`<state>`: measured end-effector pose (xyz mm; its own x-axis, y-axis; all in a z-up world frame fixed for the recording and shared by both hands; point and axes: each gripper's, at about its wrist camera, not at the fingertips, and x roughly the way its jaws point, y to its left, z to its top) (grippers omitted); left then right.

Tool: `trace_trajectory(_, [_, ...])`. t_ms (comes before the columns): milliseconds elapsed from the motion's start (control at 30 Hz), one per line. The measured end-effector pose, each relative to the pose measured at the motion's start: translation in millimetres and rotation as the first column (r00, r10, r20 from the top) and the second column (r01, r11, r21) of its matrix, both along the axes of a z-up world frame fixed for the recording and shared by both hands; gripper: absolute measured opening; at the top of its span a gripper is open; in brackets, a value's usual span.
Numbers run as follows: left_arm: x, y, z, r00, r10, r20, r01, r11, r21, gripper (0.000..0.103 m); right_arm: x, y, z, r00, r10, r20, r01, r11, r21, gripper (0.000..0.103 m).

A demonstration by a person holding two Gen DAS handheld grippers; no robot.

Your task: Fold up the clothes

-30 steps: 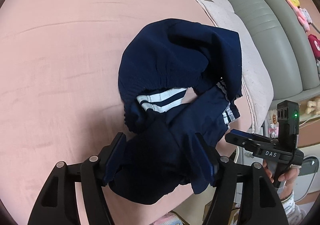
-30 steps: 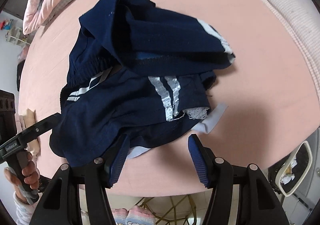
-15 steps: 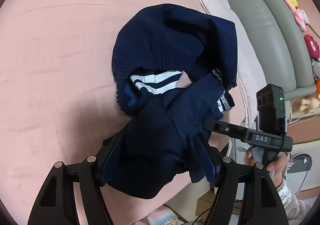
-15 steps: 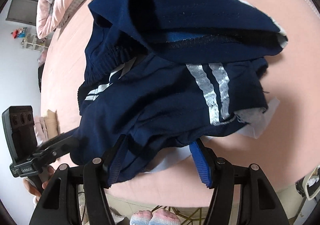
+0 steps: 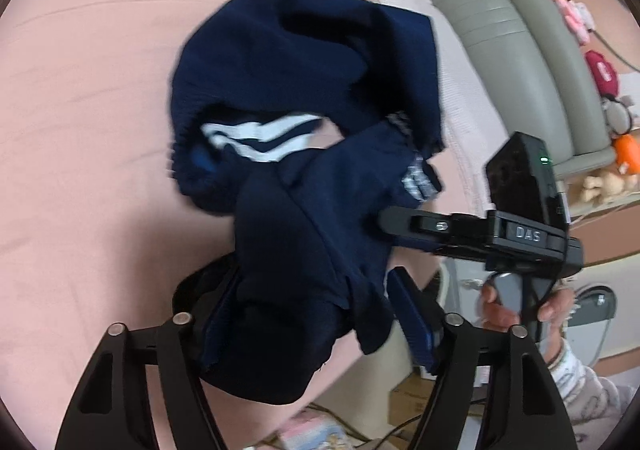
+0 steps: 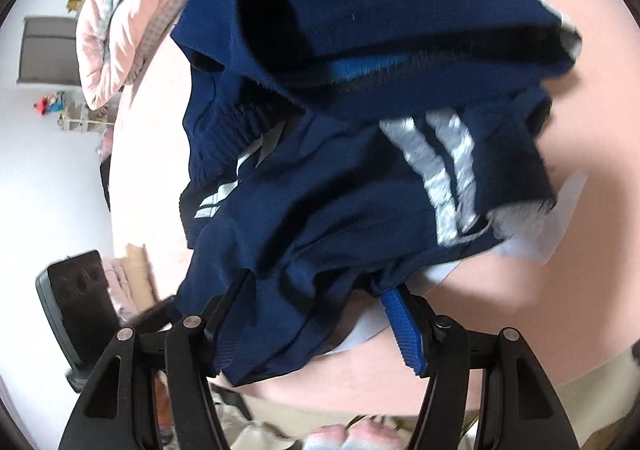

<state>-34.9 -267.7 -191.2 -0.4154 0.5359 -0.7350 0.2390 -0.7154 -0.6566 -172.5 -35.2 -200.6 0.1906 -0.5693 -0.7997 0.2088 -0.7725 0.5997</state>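
The shorts (image 5: 288, 98) lie in a crumpled heap on the pink bed (image 5: 80, 130), near its front edge, and nothing about them is folded yet. The waistband is bunched, one leg is thrown over the rest, and the white stripes (image 6: 440, 166) run crooked across the pile. A pale lining or tag (image 6: 560, 218) pokes out from under the shorts on the side away from my left hand.

My left gripper (image 5: 316, 314) has the near hem of the shorts between its jaws, and they are closing on it; I judge the cloth is not pinched yet. My right gripper (image 6: 320, 314) also has a fold of the shorts between its jaws, which are opening, so I read no firm hold there.

So I'm at the very start: I have to take two corners, lift and spread the shorts flat, then fold leg over leg and fold again. The quilt (image 6: 116, 30) sits beyond the shorts, clear of them.
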Motion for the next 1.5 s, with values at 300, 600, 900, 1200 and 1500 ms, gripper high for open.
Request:
trace_trajectory(300, [-9, 29, -4, 0.999, -0.041, -0.013, 0.042, 0.997, 0.072, 0.039, 19, -29, 19, 0.999, 0.008, 0.032, -0.007, 0.999, -0.037, 0.073])
trace_trajectory(600, [-15, 44, -2, 0.997, -0.072, -0.039, 0.075, 0.993, 0.094, 0.039, 24, -50, 21, 0.998, 0.064, 0.023, -0.064, 0.998, 0.024, 0.077])
trace_trajectory(900, [-18, 47, -5, 0.995, -0.099, -0.006, 0.099, 0.991, 0.086, 0.039, 43, -79, 22, 0.967, 0.244, -0.078, -0.228, 0.958, 0.172, 0.071])
trace_trajectory(1200, [-19, 40, 12, 0.991, -0.135, 0.021, 0.135, 0.991, 0.012, 0.06, 39, -73, 25, 0.965, 0.25, -0.077, -0.232, 0.953, 0.193, 0.028])
trace_trajectory(1500, [-11, 6, 28, 0.992, -0.118, 0.037, 0.121, 0.986, -0.114, 0.069, 41, -58, 54, 0.947, 0.276, -0.166, -0.228, 0.938, 0.262, 0.027])
